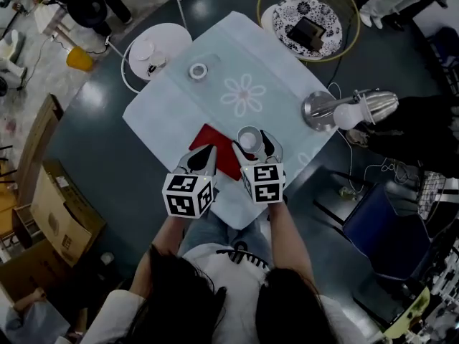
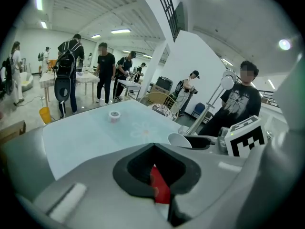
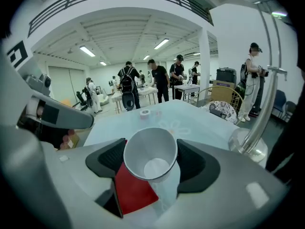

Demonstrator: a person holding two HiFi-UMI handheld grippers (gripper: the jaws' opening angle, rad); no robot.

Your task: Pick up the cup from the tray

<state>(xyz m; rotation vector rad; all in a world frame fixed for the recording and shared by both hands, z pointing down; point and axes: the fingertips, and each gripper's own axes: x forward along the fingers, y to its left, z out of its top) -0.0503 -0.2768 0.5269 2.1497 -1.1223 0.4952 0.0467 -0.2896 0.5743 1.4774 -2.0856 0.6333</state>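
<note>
**Right gripper clasping the white cup above the red tray**

Head view and both gripper views.

The right gripper (image 3: 151, 160) has its jaws spread wide, with both dark pads (image 3: 107, 159) bearing on opposite sides of the white cup (image 1: 249, 140). The cup sits between the jaws, tilted so that its open mouth and pale inner base face back along the gripper. It is plain, with no print visible on it.

The red tray (image 1: 215, 140) lies directly beneath and to the left of the right gripper's jaws, flat on the near edge of a pale blue tablecloth (image 1: 215, 70). The cup's base hangs over the tray's right-hand corner.

The left gripper (image 1: 204, 155) is just beside the right one, on its left, over the tray's near-left part. Its jaw tips are drawn together, and the red of the tray shows through the hollow behind them. Nothing is seen to be gripped there.

Each gripper carries a cube (image 1: 262, 182) faced with black-and-white square markers. These patterns are the only markings that can be made out.

Beyond the grippers' tips the cloth shows a printed flower motif (image 1: 243, 94). Farther off, towards the far left, stands a small roll of tape (image 1: 199, 71). To the right of the right gripper, a metal desk lamp (image 1: 358, 108) rests at the cloth's edge.
</note>
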